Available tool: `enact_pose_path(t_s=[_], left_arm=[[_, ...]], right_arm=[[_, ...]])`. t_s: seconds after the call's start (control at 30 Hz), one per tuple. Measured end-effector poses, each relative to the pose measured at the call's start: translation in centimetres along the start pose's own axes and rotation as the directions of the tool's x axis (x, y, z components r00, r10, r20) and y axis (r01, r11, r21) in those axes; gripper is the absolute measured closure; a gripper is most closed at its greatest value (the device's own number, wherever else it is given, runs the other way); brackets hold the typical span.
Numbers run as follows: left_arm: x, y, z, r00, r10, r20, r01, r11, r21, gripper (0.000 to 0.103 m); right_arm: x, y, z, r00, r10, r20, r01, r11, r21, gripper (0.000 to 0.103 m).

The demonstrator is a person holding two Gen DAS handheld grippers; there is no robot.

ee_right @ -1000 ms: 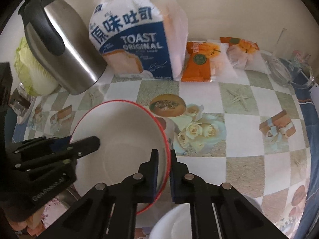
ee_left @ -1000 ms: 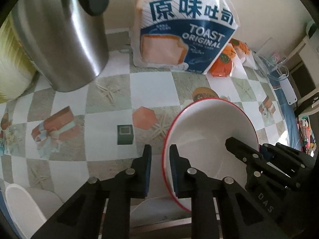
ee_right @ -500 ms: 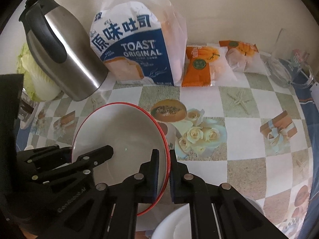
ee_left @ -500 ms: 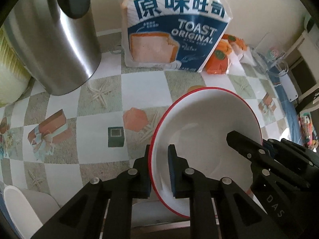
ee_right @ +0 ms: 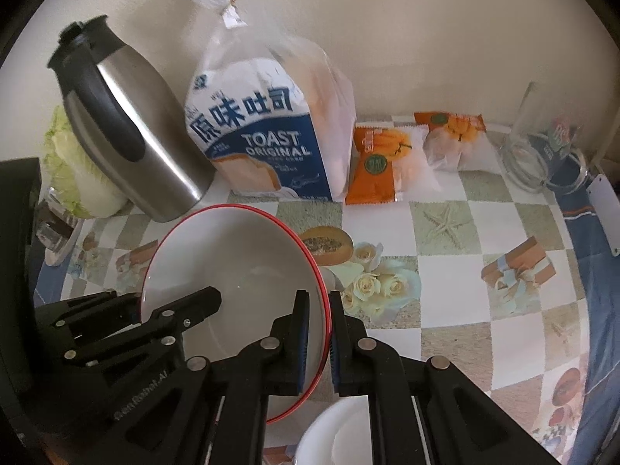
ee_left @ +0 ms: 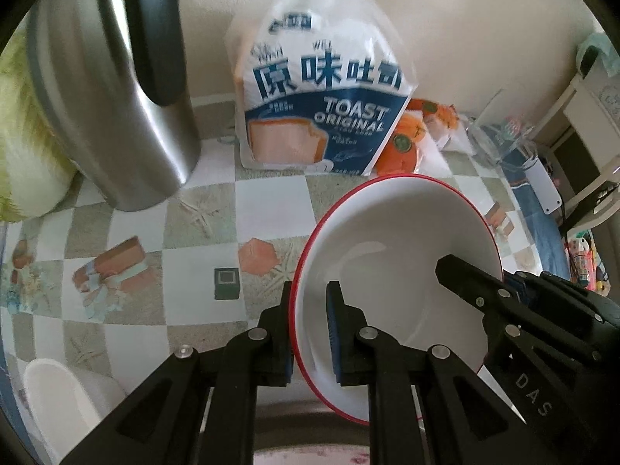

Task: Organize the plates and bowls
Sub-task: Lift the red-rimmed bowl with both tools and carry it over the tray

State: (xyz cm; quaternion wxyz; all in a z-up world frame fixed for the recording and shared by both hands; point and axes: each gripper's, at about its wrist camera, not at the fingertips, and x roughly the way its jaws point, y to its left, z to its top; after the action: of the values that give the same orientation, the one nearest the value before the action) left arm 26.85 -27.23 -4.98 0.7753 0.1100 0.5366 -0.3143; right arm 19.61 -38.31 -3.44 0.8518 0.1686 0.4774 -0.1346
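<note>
Lifted higher and tipped since a second ago, the red-rimmed bowl [ee_left: 395,271] hangs above the checked bench [ee_left: 155,232], its rim pinched on opposite sides by the left tool [ee_left: 308,321] and the right tool [ee_right: 319,333], each one's fingers pressed onto the wall. Round and without a long axis, the bowl has its opening facing up and leaning toward the toast bag [ee_left: 317,104] beyond both tools. Carrying it well likely means moving both tools together, levelling it before lowering onto the white dish [ee_right: 333,434] just below the right tool.
</note>
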Motion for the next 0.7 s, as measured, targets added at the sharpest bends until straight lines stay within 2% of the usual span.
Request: enact_pose_path(t_s=[0.13, 0.3, 0.6, 0.7], left_arm=[[-2.5, -0.1, -0.9, 1.0, 0.02, 0.024, -0.02, 1.0, -0.003, 0.088], [-5.1, 0.3, -2.7, 0.999, 0.007, 0.041, -0.005, 0.999, -0.04, 0.088], [-9.0, 1.4, -7.8, 0.998, 0.015, 0.058, -0.009, 0.994, -0.106, 0.088], [-9.6, 1.5, -9.7, 0.998, 0.036, 0.047, -0.032, 0.995, -0.096, 0.088]], right_arm=[[-1.8, 0.5, -0.2, 1.0, 0.005, 0.022, -0.004, 1.0, -0.013, 0.093], [-4.5, 1.9, -1.5, 0.999, 0.018, 0.04, -0.016, 0.999, -0.038, 0.093], [-7.8, 4.6, -5.0, 0.998, 0.044, 0.045, -0.041, 0.996, -0.084, 0.093], [-8.5, 5.6, -6.6, 0.998, 0.054, 0.031, -0.051, 0.993, -0.107, 0.093]])
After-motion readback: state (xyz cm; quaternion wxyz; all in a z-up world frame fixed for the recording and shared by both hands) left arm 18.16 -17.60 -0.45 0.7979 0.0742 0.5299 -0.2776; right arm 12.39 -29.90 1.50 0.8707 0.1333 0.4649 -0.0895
